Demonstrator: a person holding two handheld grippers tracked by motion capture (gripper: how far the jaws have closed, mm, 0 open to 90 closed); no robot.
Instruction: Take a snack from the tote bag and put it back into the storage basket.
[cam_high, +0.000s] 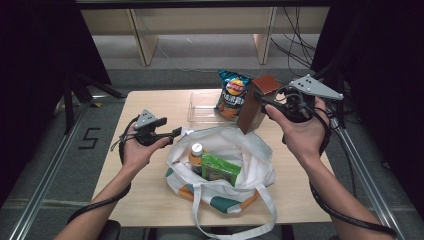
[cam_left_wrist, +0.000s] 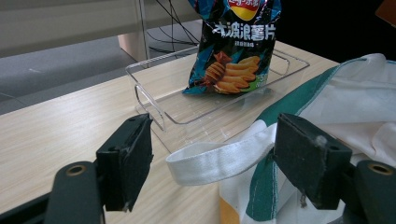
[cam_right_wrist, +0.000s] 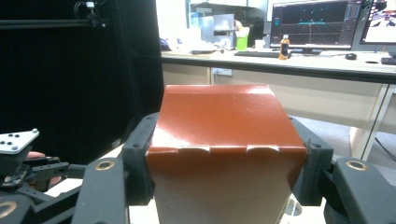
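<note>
My right gripper (cam_high: 267, 103) is shut on a tall reddish-brown carton (cam_high: 254, 102), held tilted above the table's far right, behind a white tote bag (cam_high: 250, 160) with green and orange trim. In the right gripper view the carton (cam_right_wrist: 219, 121) sits squeezed between both pads. My left gripper (cam_high: 172, 133) hovers at the bag's left rim, open. In the left gripper view a white strap (cam_left_wrist: 210, 162) of the bag lies between the pads without being pinched. Inside the bag are a bottle (cam_high: 196, 152) with an orange cap and a green packet (cam_high: 220, 168).
A clear plastic tray (cam_high: 202, 111) stands at the table's back with a dark blue bag of crisps (cam_high: 231, 95) upright in it, also seen in the left gripper view (cam_left_wrist: 236, 51). The wooden table (cam_high: 145, 195) has bare room at the left and front.
</note>
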